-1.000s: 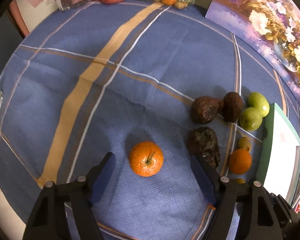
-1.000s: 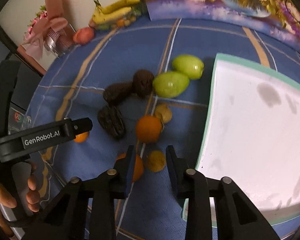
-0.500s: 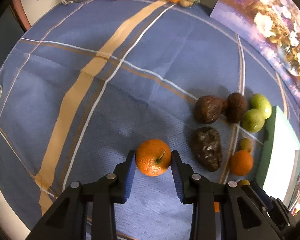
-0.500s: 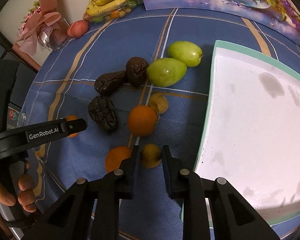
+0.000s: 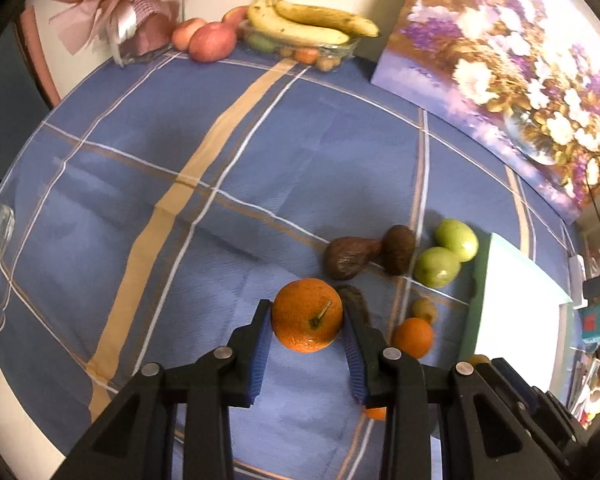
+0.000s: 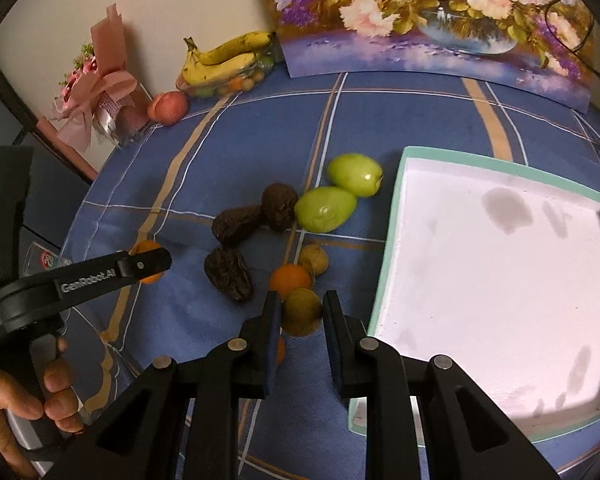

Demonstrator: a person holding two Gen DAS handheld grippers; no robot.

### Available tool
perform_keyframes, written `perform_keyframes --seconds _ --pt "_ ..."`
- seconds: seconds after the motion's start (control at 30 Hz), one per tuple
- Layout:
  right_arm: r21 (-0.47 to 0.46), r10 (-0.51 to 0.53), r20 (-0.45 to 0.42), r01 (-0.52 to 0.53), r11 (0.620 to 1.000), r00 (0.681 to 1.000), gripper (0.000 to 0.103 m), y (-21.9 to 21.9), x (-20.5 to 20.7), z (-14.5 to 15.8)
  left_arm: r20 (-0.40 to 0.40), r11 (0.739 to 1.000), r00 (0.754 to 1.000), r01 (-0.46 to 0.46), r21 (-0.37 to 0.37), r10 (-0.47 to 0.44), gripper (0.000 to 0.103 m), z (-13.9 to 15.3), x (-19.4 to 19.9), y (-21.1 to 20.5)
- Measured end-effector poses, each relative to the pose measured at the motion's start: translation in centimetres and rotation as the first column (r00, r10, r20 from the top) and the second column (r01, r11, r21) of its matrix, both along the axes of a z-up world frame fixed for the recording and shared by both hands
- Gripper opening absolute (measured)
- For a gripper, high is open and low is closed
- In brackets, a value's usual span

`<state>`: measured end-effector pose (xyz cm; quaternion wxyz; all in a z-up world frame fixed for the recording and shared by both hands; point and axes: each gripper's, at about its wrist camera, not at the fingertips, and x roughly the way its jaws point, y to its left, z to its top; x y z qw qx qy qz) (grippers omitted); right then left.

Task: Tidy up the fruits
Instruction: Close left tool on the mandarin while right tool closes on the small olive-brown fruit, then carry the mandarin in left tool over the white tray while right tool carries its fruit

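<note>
The orange (image 5: 307, 320) sits pinched between the blue pads of the left gripper (image 5: 306, 330), stem facing the camera, and appears lifted clear of the blue checked tablecloth (image 5: 220, 152). The right gripper (image 6: 300, 312) pinches a small yellow-brown fruit (image 6: 301, 311) in the same way, its pads pressed on either side. Both grips look centred, each fruit bulging evenly from between the pads, so the step in hand seems to be carrying the two pieces to the white tray (image 6: 396, 200) with the green rim, which stands empty just to the right of the loose fruit. To do that well, I would keep the squeeze steady and no harder, since both fruits are round and could pop out forward if pressed more or tilted nose-down. The right gripper has the shorter way to go; it should clear the raised rim before lowering, and release only once the fruit rests on the tray floor so it does not roll. The left gripper must pass over the fruit left on the cloth: another orange (image 6: 291, 278), a small pale fruit (image 6: 314, 259), three dark wrinkled fruits (image 6: 228, 274) and two green fruits (image 6: 325, 209) lying touching. It should stay high enough not to knock them, and the two grippers should not reach the same corner of the tray together. The bananas (image 6: 224, 60) by the wall are well apart from all this.
</note>
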<state>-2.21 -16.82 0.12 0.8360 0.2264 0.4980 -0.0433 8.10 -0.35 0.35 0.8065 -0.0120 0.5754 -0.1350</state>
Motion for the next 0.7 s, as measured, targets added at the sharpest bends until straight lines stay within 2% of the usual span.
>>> perform_keyframes --seconds 0.2,0.37,0.7 --pt "0.013 -0.057 -0.004 0.057 0.998 0.998 0.022 -2.3 -1.0 0.0 0.011 0.999 0.999 0.053 0.001 -0.053 0.036 0.4 -1.1 -2.0" --pt "0.026 -0.150 -0.022 0.150 0.988 0.989 0.022 -5.4 -2.6 -0.3 0.021 0.994 0.993 0.113 -0.004 -0.113 0.036 0.8 -2.6 -4.7" --pt "-0.004 -0.349 -0.036 0.349 0.937 0.936 0.022 -12.3 -7.3 -0.6 0.051 0.966 0.965 0.257 0.026 -0.258 0.036 1.3 -6.1 -10.1"
